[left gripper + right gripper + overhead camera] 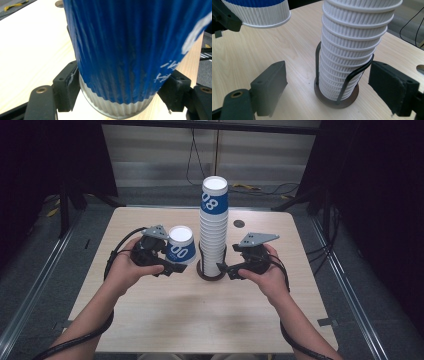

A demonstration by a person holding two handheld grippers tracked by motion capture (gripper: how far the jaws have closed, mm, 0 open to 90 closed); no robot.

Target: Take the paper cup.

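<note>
One cup (180, 245) clamped in left gripper (172, 265), beside stack (213, 227).

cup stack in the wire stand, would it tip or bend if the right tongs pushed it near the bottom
The cup stack rises far above its wire stand, so it would probably lean or topple. The ribbed paper cups look light, so the narrow round base may slide on the smooth table. Thin walls would likely dent under a firm squeeze.
</note>
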